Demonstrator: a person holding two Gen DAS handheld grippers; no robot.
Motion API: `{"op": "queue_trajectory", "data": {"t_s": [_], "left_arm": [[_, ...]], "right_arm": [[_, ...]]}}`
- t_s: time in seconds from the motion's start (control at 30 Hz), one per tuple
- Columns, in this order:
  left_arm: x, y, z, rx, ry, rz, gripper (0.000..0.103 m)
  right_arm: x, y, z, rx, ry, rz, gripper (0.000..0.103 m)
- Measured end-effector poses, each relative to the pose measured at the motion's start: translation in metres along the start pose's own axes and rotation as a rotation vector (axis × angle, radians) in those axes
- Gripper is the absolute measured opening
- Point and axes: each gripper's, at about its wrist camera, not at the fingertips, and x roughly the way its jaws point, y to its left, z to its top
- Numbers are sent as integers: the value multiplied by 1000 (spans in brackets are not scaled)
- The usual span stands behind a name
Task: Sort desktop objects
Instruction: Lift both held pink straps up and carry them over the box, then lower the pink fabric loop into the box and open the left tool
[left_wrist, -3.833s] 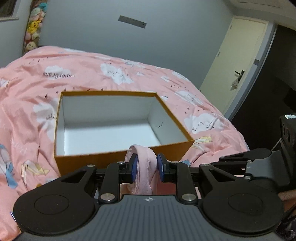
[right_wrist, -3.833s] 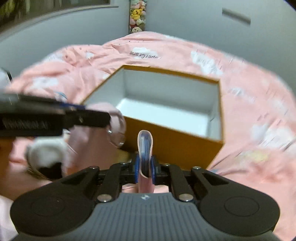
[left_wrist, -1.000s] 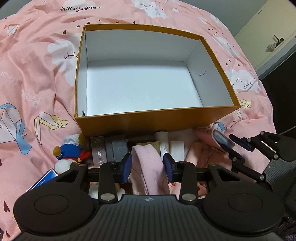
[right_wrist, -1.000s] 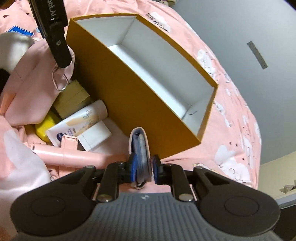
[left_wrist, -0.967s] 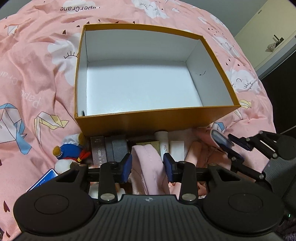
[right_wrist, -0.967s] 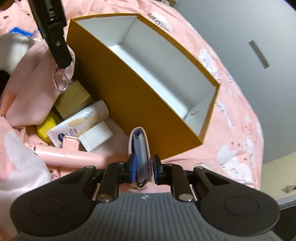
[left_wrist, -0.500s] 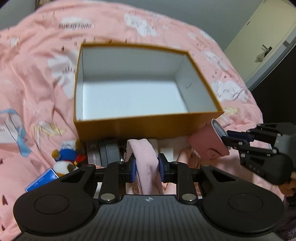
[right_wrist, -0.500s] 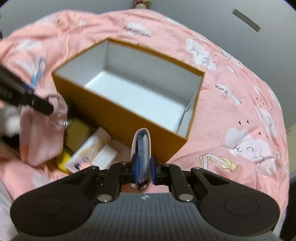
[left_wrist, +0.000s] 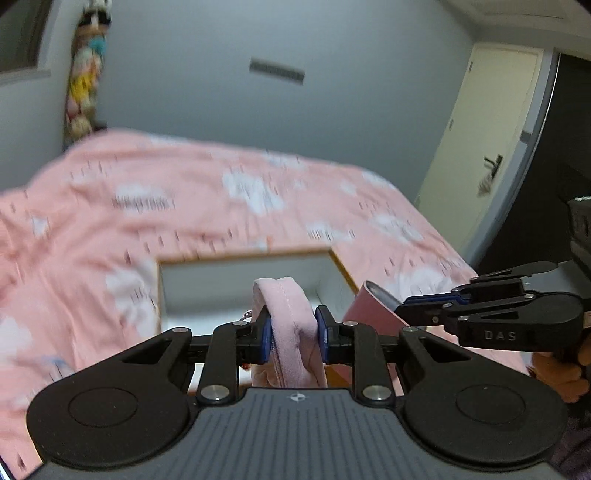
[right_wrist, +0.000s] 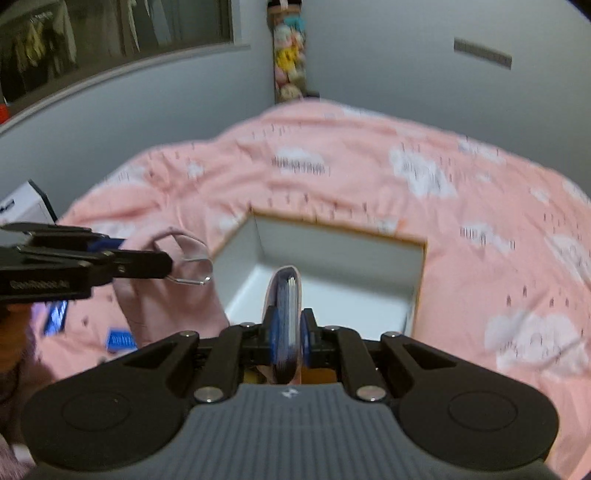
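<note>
My left gripper (left_wrist: 292, 332) pinches the pink pouch (left_wrist: 291, 325) by its folded top edge so the rest hangs clear. My right gripper (right_wrist: 287, 341) clamps the wallet (right_wrist: 284, 325) edge-on, spine up, cards inside. Both are held above the near edge of the box (right_wrist: 332, 254) on the bed (right_wrist: 480, 206), I reckon ready for dropping in.

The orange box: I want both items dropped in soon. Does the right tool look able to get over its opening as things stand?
Probably yes: the right tool, shut on the pink card wallet, faces the orange box with nothing between.
</note>
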Motion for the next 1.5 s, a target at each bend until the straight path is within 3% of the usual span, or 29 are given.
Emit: {"op": "queue_trajectory", "data": {"t_s": [0.17,0.3,0.6,0.83,1.17,1.23,1.37,1.5], "left_arm": [[14,-8,19,62,-114,76,27],[46,-4,24,78,-135,114,27],[105,24,-7,75,-10,137,27],[113,35,-38,84,70,156,27],[114,76,-58,25,138,156,27],[111,85,-63,4,143,141,27],[103,100,-70,-40,137,85,27],[101,100,-77,-19,134,52,27]], "right_arm": [[9,2,26,5,-70,-32,12],[36,-4,36,47,-75,-68,12],[121,-23,18,181,67,-48,12],[166,-9,-3,237,160,24,12],[195,8,-7,296,221,118,11],[199,10,-8,313,231,144,0],[198,16,-4,331,229,183,0],[200,21,-4,308,228,165,6]]}}
